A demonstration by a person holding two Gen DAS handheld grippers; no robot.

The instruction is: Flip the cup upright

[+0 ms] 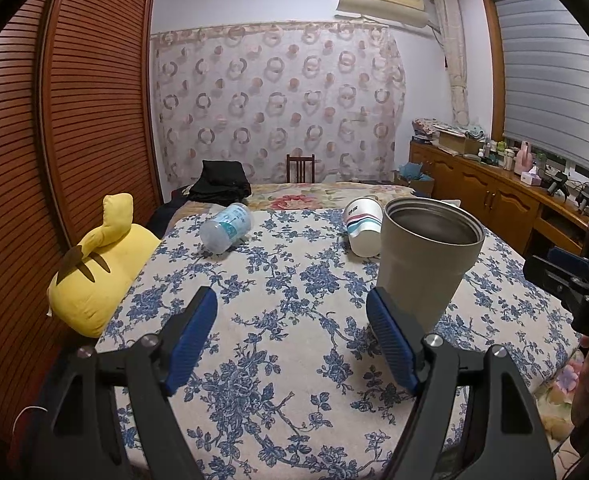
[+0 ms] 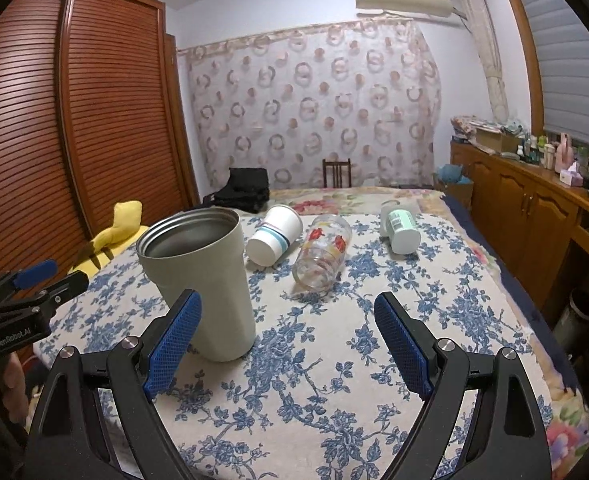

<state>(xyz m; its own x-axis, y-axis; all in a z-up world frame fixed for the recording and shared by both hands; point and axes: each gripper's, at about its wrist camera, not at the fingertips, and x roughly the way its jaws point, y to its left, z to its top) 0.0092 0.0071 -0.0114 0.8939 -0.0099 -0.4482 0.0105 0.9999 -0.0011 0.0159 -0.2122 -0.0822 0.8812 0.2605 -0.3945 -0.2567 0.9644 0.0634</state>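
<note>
- Left wrist view: my left gripper is spread wide and holds nothing. The grey metal tumbler stands upright on the blue floral cloth, just beyond my right-hand pad. A clear plastic bottle and a white striped paper cup lie on their sides farther back.
- Right wrist view: my right gripper is likewise released and empty. The tumbler stands mouth up beside its left pad; a painted glass cup and a pale green-banded cup lie toppled.
- Judgement: one cup appears righted; the next move calls for closing on a toppled cup's wall and rotating it.
</note>
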